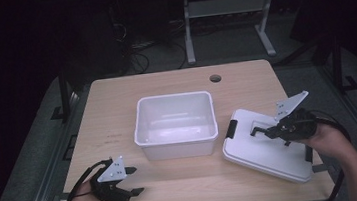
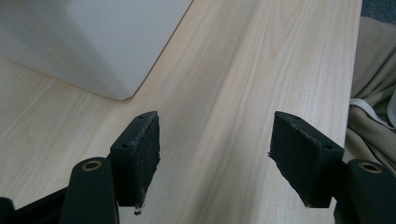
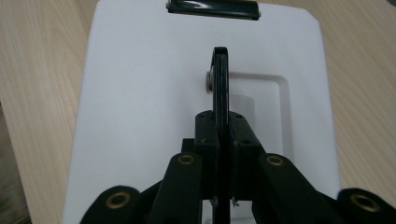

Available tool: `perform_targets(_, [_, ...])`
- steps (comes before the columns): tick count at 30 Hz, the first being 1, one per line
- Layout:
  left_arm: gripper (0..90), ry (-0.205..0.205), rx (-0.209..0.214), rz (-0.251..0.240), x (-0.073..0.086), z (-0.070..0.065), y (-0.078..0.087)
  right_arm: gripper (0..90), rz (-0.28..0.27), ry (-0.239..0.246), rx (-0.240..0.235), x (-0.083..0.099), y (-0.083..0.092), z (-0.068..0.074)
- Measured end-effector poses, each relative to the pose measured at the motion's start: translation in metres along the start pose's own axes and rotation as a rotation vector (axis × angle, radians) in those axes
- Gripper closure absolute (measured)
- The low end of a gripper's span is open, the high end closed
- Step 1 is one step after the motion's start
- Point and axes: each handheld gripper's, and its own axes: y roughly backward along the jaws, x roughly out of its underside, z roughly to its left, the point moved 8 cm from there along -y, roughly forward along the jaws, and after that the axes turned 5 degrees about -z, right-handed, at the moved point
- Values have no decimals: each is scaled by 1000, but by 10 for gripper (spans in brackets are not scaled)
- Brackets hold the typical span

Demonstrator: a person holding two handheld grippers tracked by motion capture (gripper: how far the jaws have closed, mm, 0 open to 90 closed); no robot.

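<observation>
White plastic lid (image 1: 267,151) lies flat on our wooden table (image 1: 186,190), at the right of the open white bin (image 1: 175,123) and just beside it, turned a little askew to the table's edge. We hold its black handle (image 3: 220,88) in the right gripper (image 1: 263,133), whose jaws are clamped tight on the thin bar (from the right gripper view the bar stands on edge, rising out of the recess in the lid's middle). A black latch (image 3: 213,9) sits on the lid's far edge in that view, and another latch (image 1: 231,128) shows on the side toward the bin from above. The lid's underside seems to rest on the table; we cannot tell whether any edge has lifted.

Our left gripper (image 1: 133,180) hovers low over the table's near left part, well apart from the lid, its jaws spread with nothing between the pads (image 2: 142,154). Ahead of it stands a corner of the bin (image 2: 93,42).
</observation>
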Motion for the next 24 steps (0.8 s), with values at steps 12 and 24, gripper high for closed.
perform_targets(12, [329,-2,2,2,0,0,-1,837,-17,24,-23,-8,9,1])
perform_targets(24, [329,1,6,-8,-1,0,0,837,-24,72,-47,-18,24,1])
